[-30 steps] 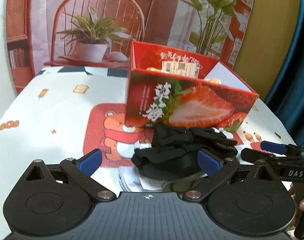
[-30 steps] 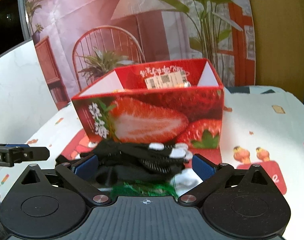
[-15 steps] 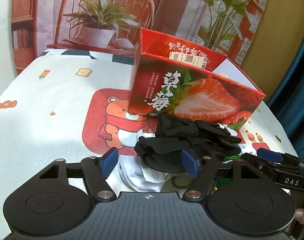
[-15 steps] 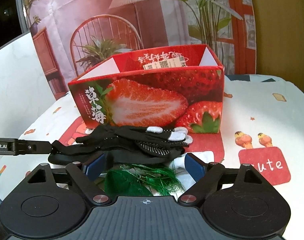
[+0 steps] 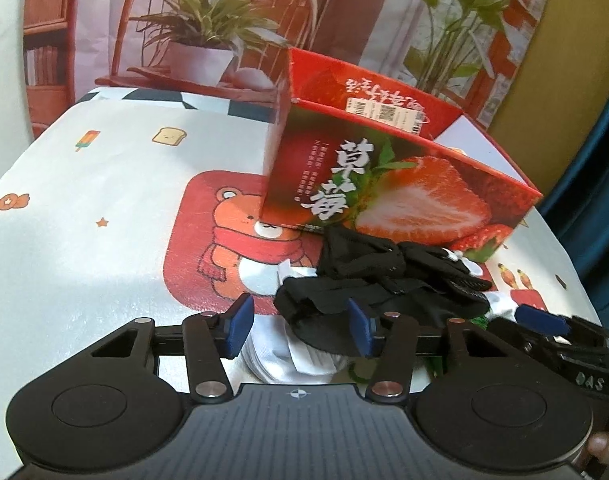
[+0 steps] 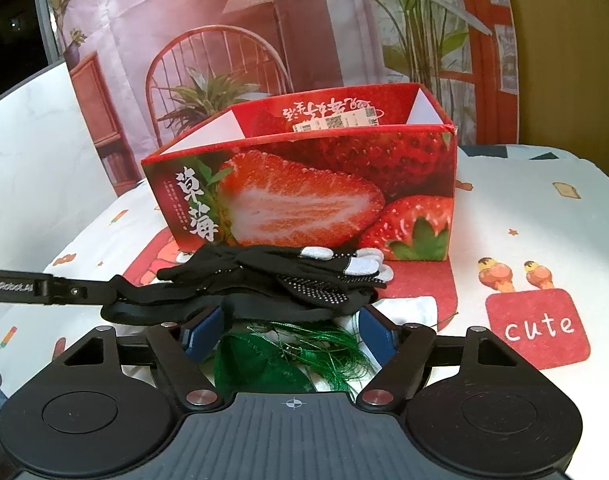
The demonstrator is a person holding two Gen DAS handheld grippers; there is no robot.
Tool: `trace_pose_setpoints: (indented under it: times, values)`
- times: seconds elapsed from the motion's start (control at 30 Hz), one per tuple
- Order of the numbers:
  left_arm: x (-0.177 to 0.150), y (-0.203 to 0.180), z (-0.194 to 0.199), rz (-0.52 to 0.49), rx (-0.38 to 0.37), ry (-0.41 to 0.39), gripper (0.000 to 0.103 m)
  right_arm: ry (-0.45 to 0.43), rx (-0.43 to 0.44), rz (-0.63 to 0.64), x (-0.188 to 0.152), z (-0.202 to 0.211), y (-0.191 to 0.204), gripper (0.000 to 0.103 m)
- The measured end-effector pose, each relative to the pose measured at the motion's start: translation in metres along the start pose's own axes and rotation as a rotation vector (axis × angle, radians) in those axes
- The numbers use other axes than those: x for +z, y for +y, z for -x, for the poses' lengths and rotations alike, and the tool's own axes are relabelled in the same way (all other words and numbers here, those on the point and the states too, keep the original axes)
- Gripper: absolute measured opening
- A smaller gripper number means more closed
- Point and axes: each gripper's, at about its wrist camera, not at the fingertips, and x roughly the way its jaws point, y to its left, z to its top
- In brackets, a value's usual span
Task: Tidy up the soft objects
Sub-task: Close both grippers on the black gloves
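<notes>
A pile of soft things lies on the tablecloth in front of the red strawberry box (image 5: 384, 192) (image 6: 304, 200). Black gloves (image 6: 304, 276) with white fingertips lie on top, over a black cloth (image 5: 344, 292), a white cloth (image 5: 288, 360) and green mesh (image 6: 288, 356). My left gripper (image 5: 300, 328) is at the pile's left end, its jaws closing with white and black cloth between them; the left pad (image 5: 238, 326) stands clear of the fabric. My right gripper (image 6: 290, 332) is closing around the green mesh under the black cloth, and no squeeze shows.
The open-topped box stands just behind the pile. The cartoon tablecloth (image 5: 84, 240) spreads to the left and also to the right (image 6: 544, 220). A printed backdrop (image 6: 264, 20) hangs behind the table, with a blue curtain (image 5: 600, 160) at the far right.
Both pairs of jaws have narrowed around the pile. Both views have drawn back slightly, and green mesh now shows clearly between the right fingers. The pile has stayed in place.
</notes>
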Motion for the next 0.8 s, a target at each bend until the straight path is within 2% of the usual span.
trace_pose_setpoints:
  times: [0.33,0.53,0.8]
  values:
    - [0.023,-0.008,0.000,-0.025,-0.024,-0.039,0.053,-0.014,-0.019,-0.007,0.008,-0.001,-0.009,0.069]
    - [0.036,-0.020,-0.022,-0.047,-0.066,0.018,0.053,-0.030,-0.042,0.012,0.025,-0.013,-0.017,0.069]
    - [0.051,-0.026,-0.061,-0.032,-0.105,0.067,0.052,-0.003,-0.065,-0.051,0.044,-0.052,-0.038,0.068]
